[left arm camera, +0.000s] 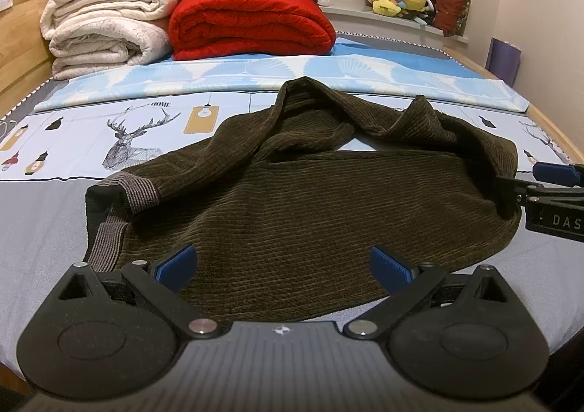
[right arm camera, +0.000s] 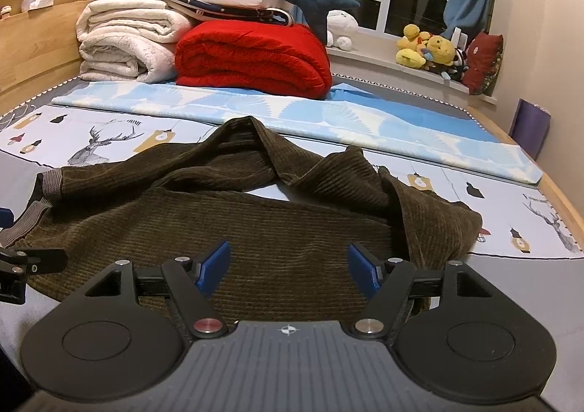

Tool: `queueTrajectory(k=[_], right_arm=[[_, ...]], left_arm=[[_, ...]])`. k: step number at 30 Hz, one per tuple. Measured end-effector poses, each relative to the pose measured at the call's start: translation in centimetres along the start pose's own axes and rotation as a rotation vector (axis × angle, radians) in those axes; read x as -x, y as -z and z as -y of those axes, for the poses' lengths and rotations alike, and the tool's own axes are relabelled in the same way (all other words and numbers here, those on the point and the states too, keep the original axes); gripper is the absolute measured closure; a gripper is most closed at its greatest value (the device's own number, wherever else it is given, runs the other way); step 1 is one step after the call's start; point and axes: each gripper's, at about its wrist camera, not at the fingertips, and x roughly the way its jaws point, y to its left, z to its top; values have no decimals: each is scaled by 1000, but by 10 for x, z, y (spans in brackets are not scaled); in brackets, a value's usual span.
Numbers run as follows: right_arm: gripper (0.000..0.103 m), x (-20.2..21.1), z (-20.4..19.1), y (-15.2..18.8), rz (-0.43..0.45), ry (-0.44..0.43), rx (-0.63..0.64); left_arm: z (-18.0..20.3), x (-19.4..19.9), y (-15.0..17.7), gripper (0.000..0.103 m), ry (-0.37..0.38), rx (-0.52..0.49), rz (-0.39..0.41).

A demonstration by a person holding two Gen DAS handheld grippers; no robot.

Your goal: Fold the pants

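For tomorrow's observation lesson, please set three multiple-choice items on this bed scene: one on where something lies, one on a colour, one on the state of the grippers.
1. Where does the red blanket lie?
A. On the window sill
B. At the far end of the bed, beside the cream blankets
C. On top of the pants

2. What colour are the pants?
A. Dark olive brown
B. Bright blue
C. White

3. How do the left gripper and right gripper stand?
A. Both clamped on the pants
B. One holds a plush toy
C. Both open, pads apart over the cloth

Answers: 1 B, the red roll sits next to the cream stack near the headboard. 2 A, the ribbed corduroy is dark olive brown. 3 C, each wrist view shows blue pads spread wide with nothing pinched between them.
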Motion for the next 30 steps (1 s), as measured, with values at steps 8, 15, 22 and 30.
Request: queueTrajectory(k=[8,15,22,30], right_arm=[[30,1,1,0,-2,3,-3],[30,0,6,-1,-10,18,-42],[30,0,3,-1,-6,9,-32],[33,-1,23,-7,15,54,-80]], left_arm=[[1,1,-1,1,1,-3,1],[1,1,-2,1,1,-2,-1],[1,1,-2,1,2,-3,0],[-12,5,-12,75,40,1,21]])
